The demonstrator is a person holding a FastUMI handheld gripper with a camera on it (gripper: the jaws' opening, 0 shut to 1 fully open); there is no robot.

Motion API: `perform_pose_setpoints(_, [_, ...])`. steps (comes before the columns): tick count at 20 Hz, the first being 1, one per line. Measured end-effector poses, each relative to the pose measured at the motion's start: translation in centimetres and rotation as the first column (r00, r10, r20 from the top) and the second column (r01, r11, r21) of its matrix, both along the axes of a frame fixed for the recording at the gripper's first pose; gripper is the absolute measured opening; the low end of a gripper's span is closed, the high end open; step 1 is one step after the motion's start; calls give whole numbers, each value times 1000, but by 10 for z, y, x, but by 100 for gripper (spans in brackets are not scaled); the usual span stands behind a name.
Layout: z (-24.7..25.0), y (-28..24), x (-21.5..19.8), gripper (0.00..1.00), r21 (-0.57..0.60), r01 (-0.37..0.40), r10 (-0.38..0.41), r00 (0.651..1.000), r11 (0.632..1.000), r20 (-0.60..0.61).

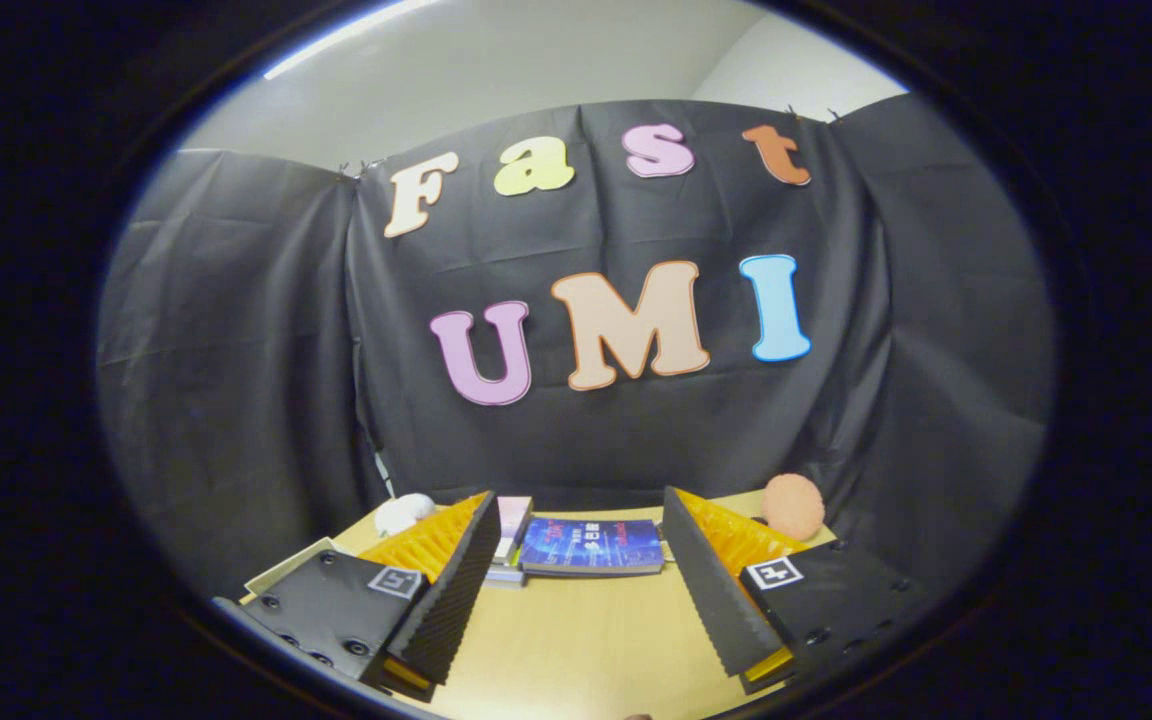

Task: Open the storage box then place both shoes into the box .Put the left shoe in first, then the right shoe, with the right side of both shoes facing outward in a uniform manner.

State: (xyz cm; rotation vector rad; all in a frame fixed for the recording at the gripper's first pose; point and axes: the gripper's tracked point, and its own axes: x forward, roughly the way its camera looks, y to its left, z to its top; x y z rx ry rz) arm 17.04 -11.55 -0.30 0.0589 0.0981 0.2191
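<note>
Claw [576,590] held high over the table [576,640], fingers apart with nothing between them.

From my gripper view I looked along both fingers at the wooden table and the black cloth wall. Between and just beyond the fingertips lay one blue book [591,545], with a second, paler book [512,535] touching its left end, seemingly on a small stack. One white ball [404,512] sat beyond my left finger, one orange ball [793,505] beyond my right. A pale flat corner [286,568] lay by my left finger; I could not tell what it was. I saw no box and no shoes here, so I could not judge how far the packing stood.
</note>
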Motion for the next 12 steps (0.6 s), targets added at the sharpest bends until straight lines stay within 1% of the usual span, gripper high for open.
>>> perform_pose_setpoints(4, [6, -29, -5, 100, -13, 0, 0, 1000, 1000, 15])
perform_pose_setpoints(9, [6, -52, -1, 100, -17, -16, 16, 1000, 1000, 23])
perform_pose_setpoints(12, [5, -61, -2, 100, 0, -27, 27, 1000, 1000, 15])
